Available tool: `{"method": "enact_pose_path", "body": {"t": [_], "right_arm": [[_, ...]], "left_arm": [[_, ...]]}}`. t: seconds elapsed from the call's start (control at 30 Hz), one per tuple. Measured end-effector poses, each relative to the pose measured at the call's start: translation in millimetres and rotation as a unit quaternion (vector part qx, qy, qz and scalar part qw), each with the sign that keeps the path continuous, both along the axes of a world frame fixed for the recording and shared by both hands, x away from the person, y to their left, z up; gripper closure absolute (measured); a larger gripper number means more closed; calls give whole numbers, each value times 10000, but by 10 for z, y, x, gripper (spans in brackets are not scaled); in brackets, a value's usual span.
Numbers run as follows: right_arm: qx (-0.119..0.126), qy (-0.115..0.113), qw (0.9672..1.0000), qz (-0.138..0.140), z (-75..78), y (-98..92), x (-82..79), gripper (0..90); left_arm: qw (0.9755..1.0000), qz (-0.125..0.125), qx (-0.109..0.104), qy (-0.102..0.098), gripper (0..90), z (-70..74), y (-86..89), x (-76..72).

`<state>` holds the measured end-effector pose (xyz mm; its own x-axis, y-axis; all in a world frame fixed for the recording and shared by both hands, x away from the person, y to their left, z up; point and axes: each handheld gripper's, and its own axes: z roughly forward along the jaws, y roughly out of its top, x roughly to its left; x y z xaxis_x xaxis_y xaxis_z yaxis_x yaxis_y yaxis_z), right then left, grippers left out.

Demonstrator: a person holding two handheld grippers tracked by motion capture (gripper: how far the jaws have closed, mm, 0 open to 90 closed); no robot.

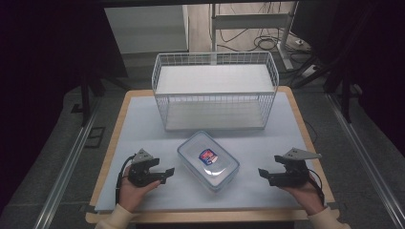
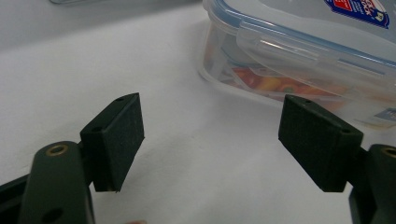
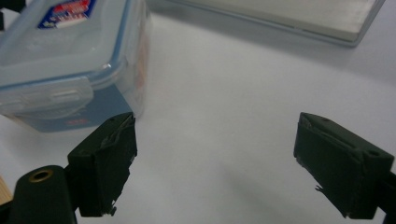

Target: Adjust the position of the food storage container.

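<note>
A clear lidded container point(image 1: 208, 160) is seen near the middle of the white mat point(image 1: 143, 124), set at a slant, long axis running from far-left to near-right. A blue seal is visible under the lid rim; a red-and-blue label point(image 1: 208, 155) sits on top. Colourful contents are glimpsed through the wall in the left gripper view, kind not discernible.

The left gripper point(image 1: 165, 173) is held low at the near left, jaws spread wide with nothing between them, pointed right toward the container point(image 2: 299, 51), which lies just beyond the jaw tips, not touched. The right gripper point(image 1: 265, 175) is held at the near right, jaws likewise wide and empty, pointed left; the container's clip latch point(image 3: 51, 95) is seen just beyond its left jaw, apart from it.

A white wire basket point(image 1: 215, 93) stands at the far side of the mat, just behind the container, a narrow strip of bare mat between them. Its flat base edge point(image 3: 289, 18) is seen at the far side of the right gripper view.

Bare mat lies between each gripper and the container, and along the near edge. The mat is bordered by the wooden table edge point(image 1: 109, 157) at left and right. Metal rails point(image 1: 67, 167) run on the floor either side; cables point(image 1: 248, 40) are strewn on the floor beyond the basket.
</note>
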<state>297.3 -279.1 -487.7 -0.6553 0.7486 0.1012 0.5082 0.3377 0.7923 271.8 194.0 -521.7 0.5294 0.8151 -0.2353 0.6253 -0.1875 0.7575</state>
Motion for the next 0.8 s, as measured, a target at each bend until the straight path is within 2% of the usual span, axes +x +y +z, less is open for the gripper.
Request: {"method": "enact_pose_path", "body": {"t": [0.03,0.1,0.13,0.37,0.4,0.5,0.6,0.67,0.73,0.8], "right_arm": [[-107,54,9999,30,-38,14,25,134],[-126,89,9999,37,-51,20,30,134],[-215,160,9996,47,-81,38,37,135],[-389,332,9987,-12,-90,51,30,144],[-520,392,9979,-61,-106,51,35,145],[-586,427,9973,-64,-111,50,37,145],[-678,472,9965,-94,-98,60,37,145],[-706,517,9961,-82,-91,55,37,145],[-703,529,9961,-102,-87,49,36,145],[-679,527,9962,-108,-82,42,38,145]], "left_arm": [[10000,9,-12,22,224,-3,9,3],[10000,-6,1,21,224,-5,17,8],[10000,26,-27,41,226,1,36,11],[10000,54,-49,54,228,27,47,1],[10000,32,-52,54,228,33,40,-2],[10000,-19,-47,45,228,63,40,-13],[9998,-143,-155,1,256,141,35,-57],[9997,-183,-137,-12,271,155,24,-71],[9994,-327,-67,-17,295,182,-27,-122],[9989,-457,-67,30,350,187,-66,-160]]}}
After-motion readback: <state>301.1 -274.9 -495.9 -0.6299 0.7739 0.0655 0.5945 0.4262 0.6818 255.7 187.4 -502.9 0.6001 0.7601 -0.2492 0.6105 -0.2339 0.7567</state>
